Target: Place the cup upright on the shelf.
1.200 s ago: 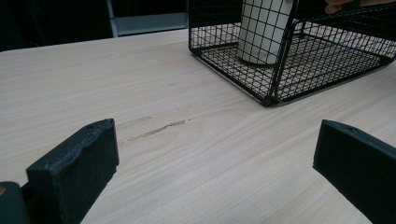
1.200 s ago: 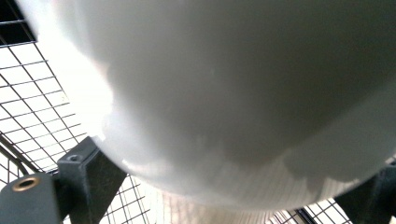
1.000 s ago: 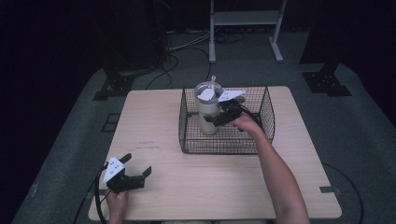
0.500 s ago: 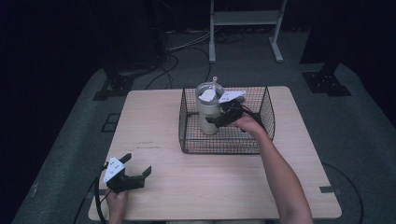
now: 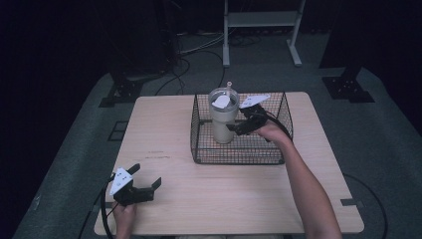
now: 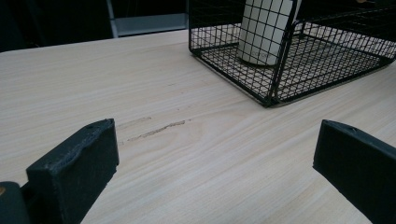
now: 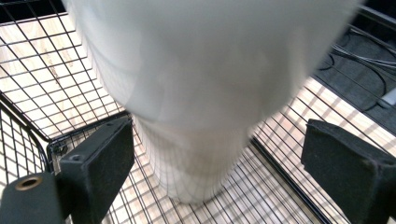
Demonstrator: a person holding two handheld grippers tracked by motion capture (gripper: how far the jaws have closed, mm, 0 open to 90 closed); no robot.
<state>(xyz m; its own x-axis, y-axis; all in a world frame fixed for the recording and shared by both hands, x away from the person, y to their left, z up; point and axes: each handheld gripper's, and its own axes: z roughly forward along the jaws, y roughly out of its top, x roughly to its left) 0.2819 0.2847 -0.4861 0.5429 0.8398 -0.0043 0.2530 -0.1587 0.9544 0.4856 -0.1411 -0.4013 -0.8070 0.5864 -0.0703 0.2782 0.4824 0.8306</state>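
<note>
A cream tumbler with a lid and straw stands upright inside a black wire basket at the back middle of the wooden table. My right gripper reaches into the basket from the right, open. In the right gripper view its jaws stand wide on either side of the blurred tumbler, apart from it, above the basket floor. My left gripper rests open near the front left corner. In the left gripper view it holds nothing and faces the basket and tumbler.
Bare wood lies between my left gripper and the basket, with a faint scuff on it. Behind the table are a metal stand and cables on the dark floor. The basket walls rise around the tumbler.
My right gripper has shifted only slightly beside the tumbler, still open. The left gripper and the tumbler have stayed where they were.
</note>
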